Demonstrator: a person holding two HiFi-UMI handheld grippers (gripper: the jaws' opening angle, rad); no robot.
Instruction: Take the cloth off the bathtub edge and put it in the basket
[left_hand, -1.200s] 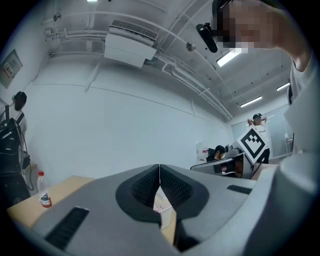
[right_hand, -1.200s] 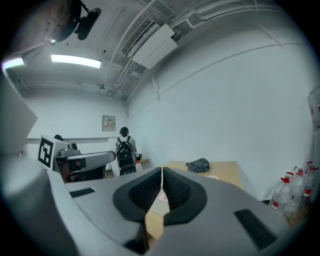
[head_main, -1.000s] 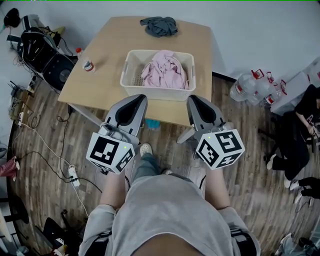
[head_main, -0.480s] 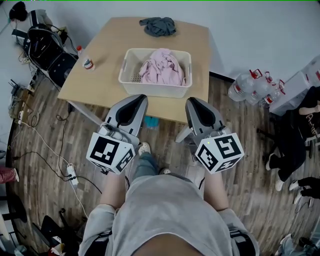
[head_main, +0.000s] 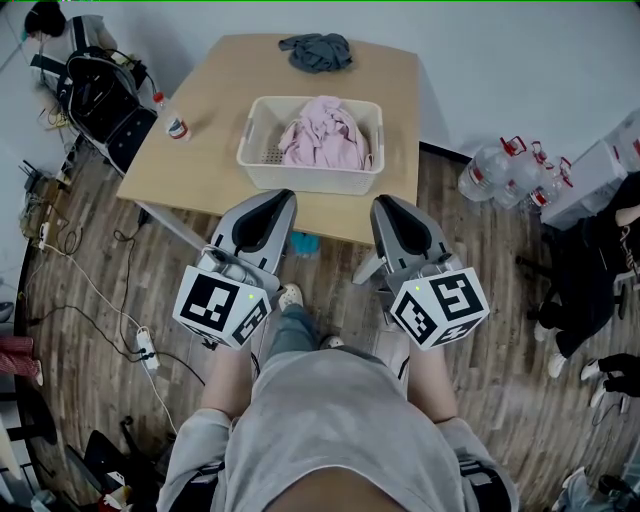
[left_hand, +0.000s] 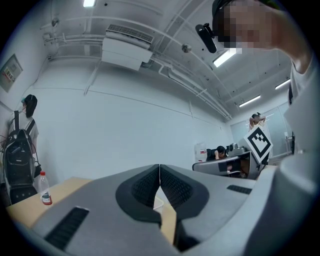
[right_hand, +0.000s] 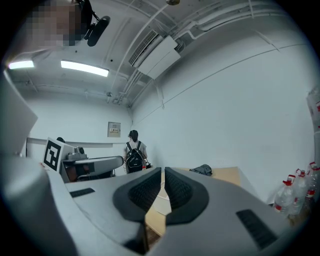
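Observation:
A white basket (head_main: 300, 178) stands on a wooden table (head_main: 215, 110) with a pink cloth (head_main: 325, 135) bunched inside it. Beyond the basket, a crumpled grey cloth (head_main: 317, 52) lies at the table's far edge; the right gripper view also shows this grey cloth (right_hand: 202, 170). My left gripper (head_main: 278, 196) and right gripper (head_main: 385, 200) are held side by side, level, at the table's near edge, short of the basket. The left gripper (left_hand: 160, 167) and right gripper (right_hand: 163, 172) are both shut with nothing between the pads. No bathtub is in view.
A small bottle (head_main: 172, 120) stands on the table's left side. A black backpack (head_main: 95, 95) and cables with a power strip (head_main: 145, 350) lie on the floor at left. Large water bottles (head_main: 505, 170) stand by the wall at right, near a seated person (head_main: 600, 260).
The table and basket have shifted slightly up and left in the head view. Both grippers keep the same shut, side-by-side pose.

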